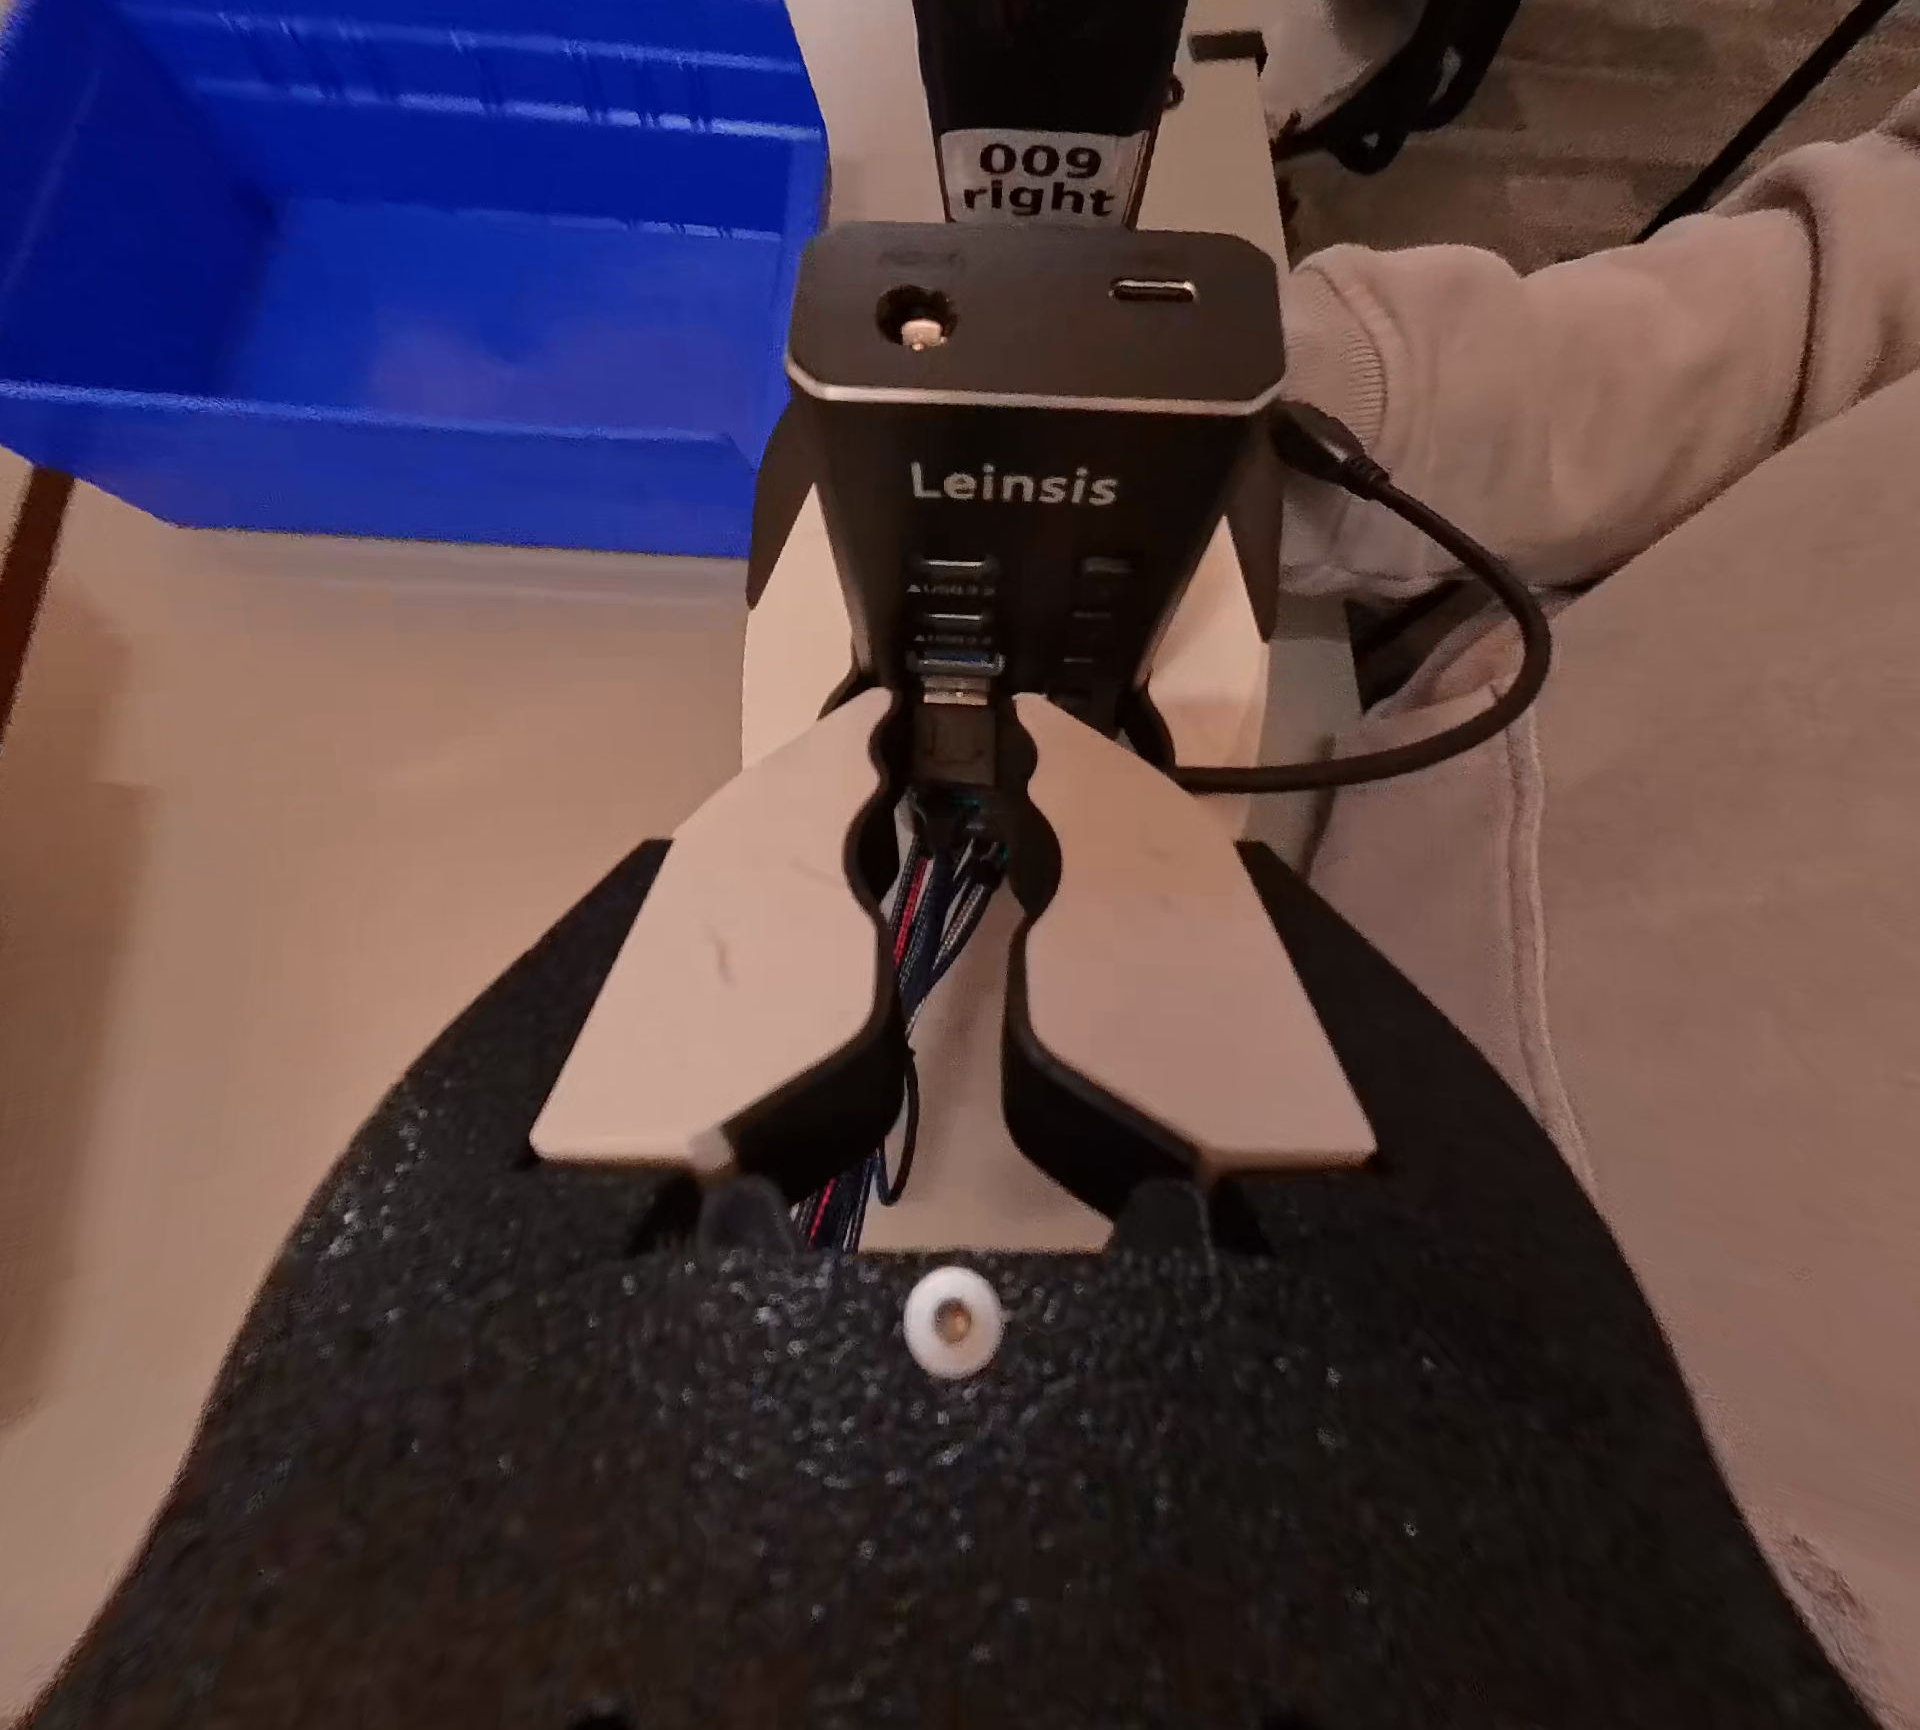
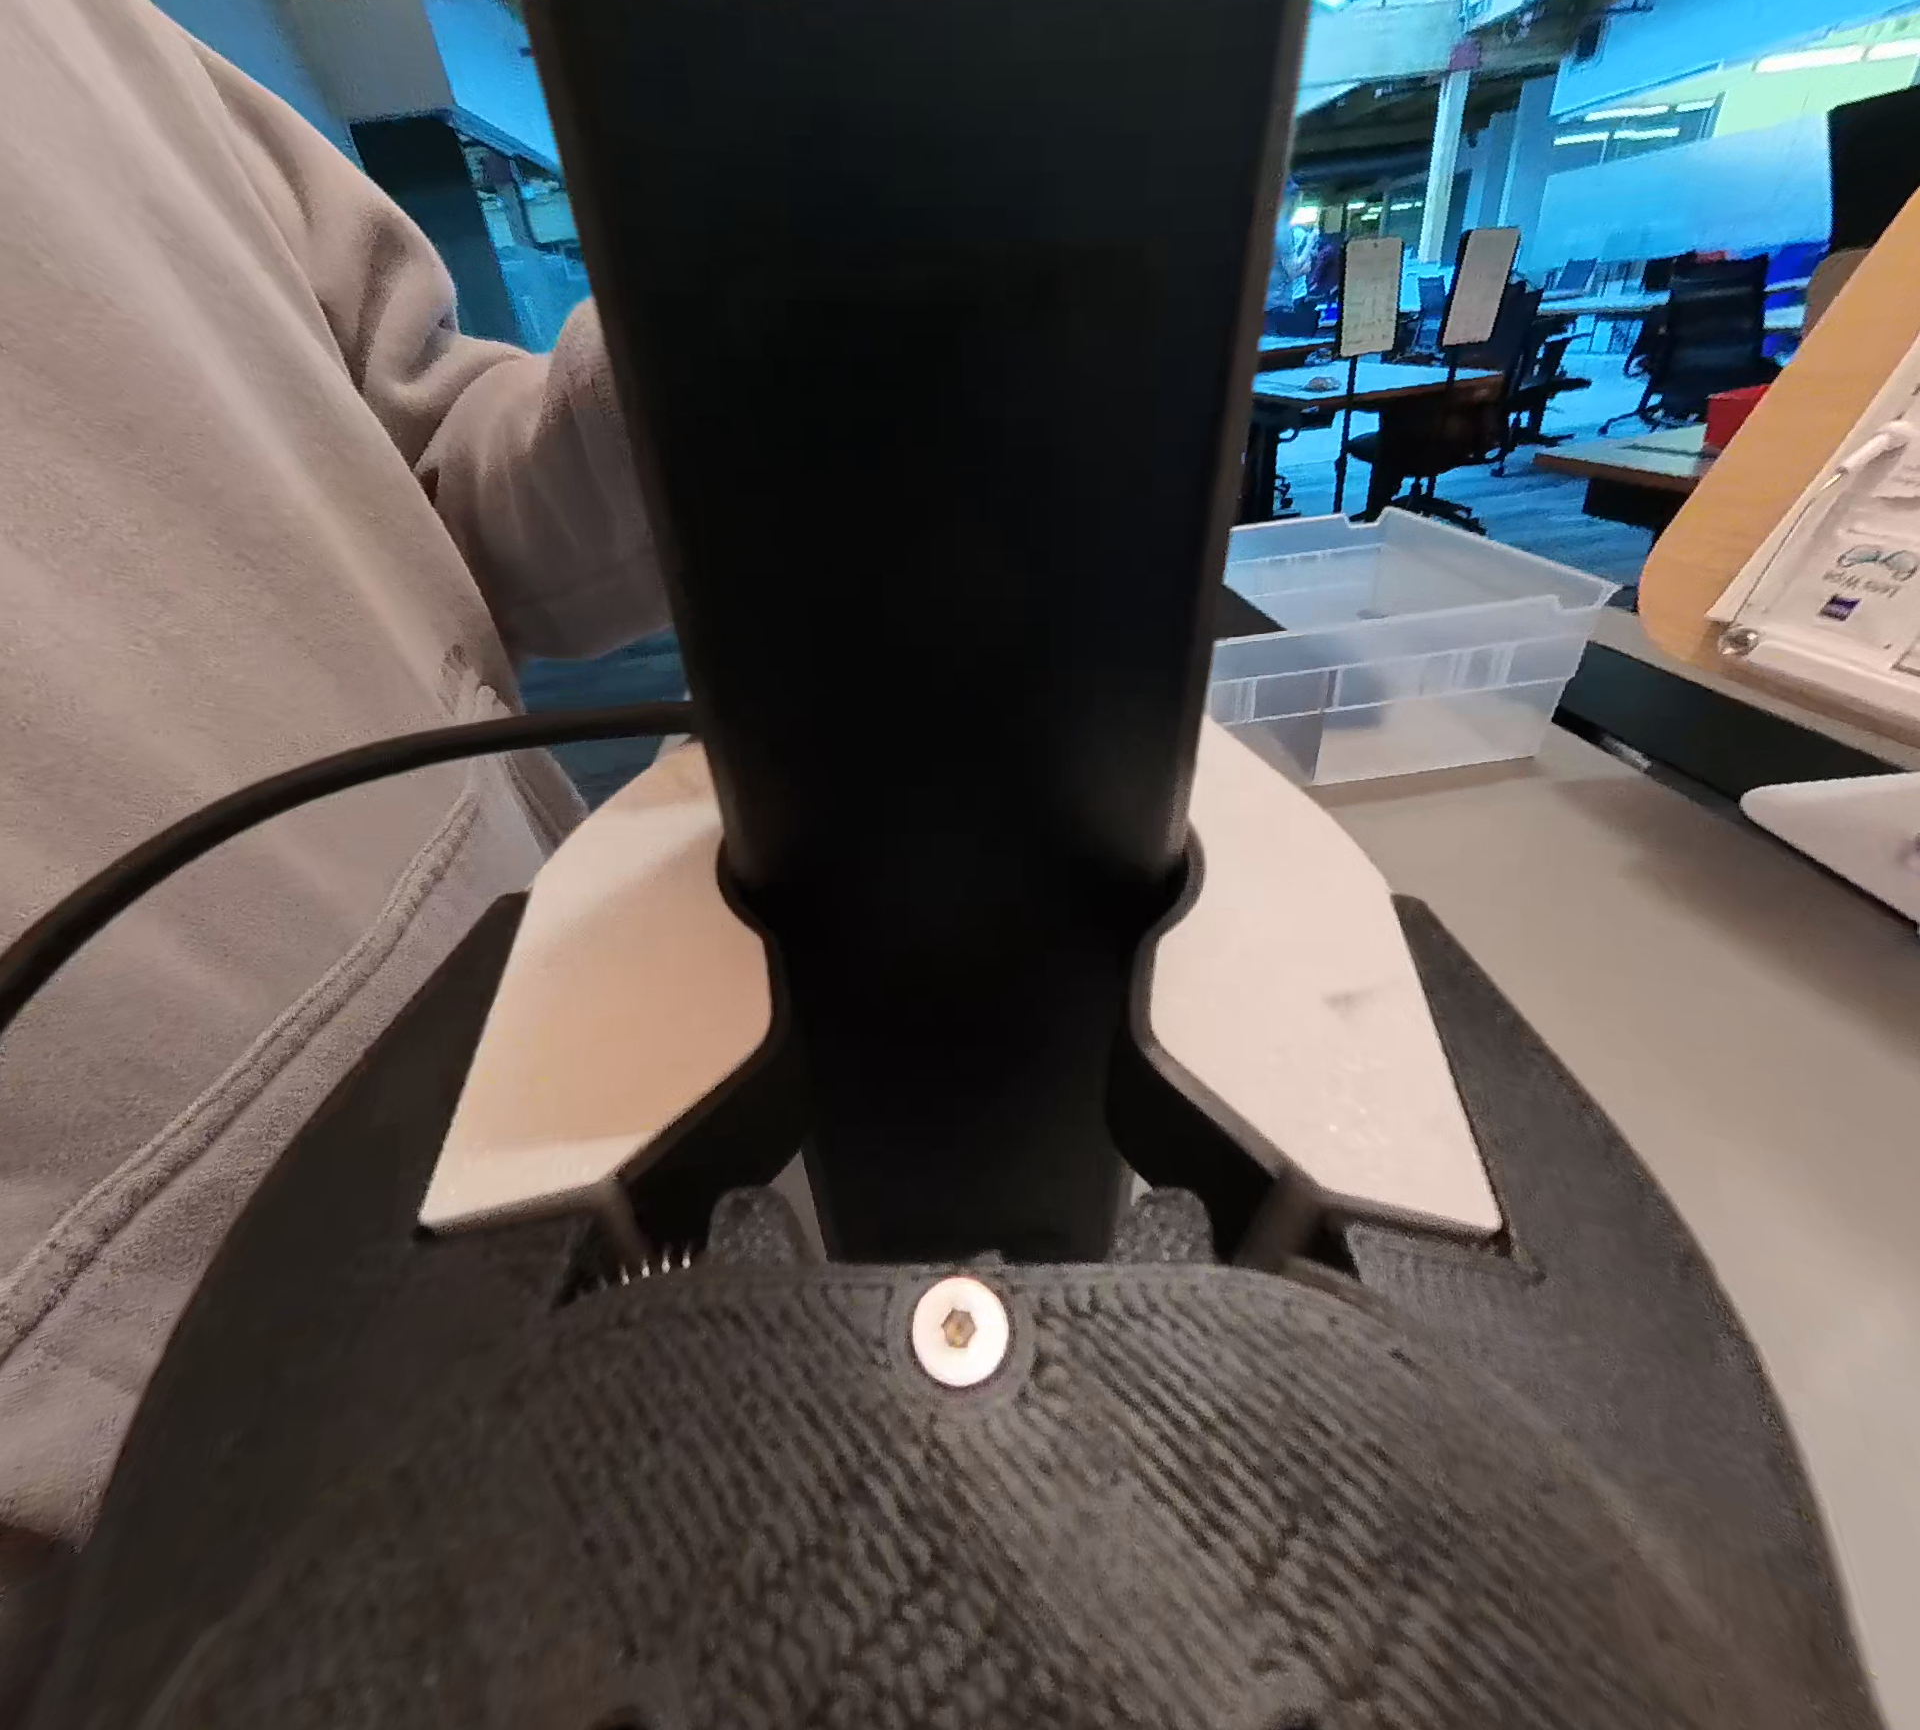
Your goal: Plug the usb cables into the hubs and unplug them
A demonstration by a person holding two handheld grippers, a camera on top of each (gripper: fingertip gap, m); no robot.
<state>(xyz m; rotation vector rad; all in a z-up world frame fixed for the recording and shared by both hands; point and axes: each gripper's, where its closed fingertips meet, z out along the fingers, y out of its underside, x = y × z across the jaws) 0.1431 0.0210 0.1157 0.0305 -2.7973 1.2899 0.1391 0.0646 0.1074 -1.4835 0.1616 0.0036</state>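
Note:
A black USB hub (image 1: 1029,454) stands on end in mid-air, its port face toward the left wrist view. My left gripper (image 1: 954,735) is shut on a black USB plug (image 1: 951,730) whose metal tip sits at the mouth of a lower port in the hub's left column. Braided cables (image 1: 935,932) trail back between the fingers. My right gripper (image 2: 956,880) is shut on the hub, whose plain black back (image 2: 925,433) fills the right wrist view. The right gripper's fingers (image 1: 774,527) clamp the hub's sides. The hub's own black cable (image 1: 1455,641) loops off to the right.
An empty blue bin (image 1: 416,257) sits on the beige table (image 1: 312,849) at the left. A person's grey sleeve (image 1: 1558,392) is at the right. A clear plastic bin (image 2: 1392,641) and a tilted wooden board (image 2: 1787,485) stand on the grey table at the right.

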